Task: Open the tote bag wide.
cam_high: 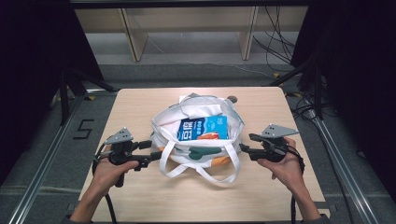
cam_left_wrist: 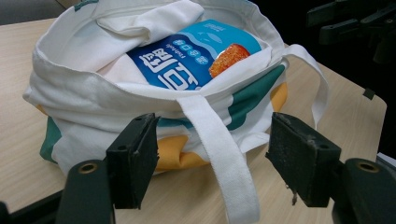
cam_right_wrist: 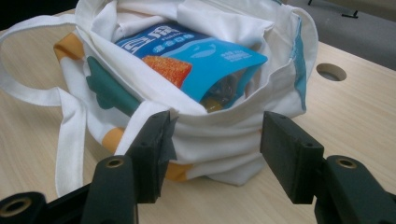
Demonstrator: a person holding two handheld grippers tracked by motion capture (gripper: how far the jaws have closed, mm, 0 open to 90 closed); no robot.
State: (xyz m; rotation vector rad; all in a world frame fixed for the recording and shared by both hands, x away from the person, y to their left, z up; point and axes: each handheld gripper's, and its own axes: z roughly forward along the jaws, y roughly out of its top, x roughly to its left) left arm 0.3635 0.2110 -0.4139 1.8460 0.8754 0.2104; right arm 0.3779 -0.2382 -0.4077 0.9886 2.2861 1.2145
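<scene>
White canvas tote bag (cam_high: 196,140) with green and orange patches sits mid-table (cam_high: 140,196), mouth up, blue snack packet (cam_high: 204,128) lying inside. You've got it bracketed: left tool (cam_high: 150,155) just beside its left flank, right tool (cam_high: 243,148) just beside its right, about equally near. Both tools are wide, gripping nothing. Bag's white strap (cam_left_wrist: 219,149) runs straight between your left jaws, so likely that's the nearer grab.
</scene>
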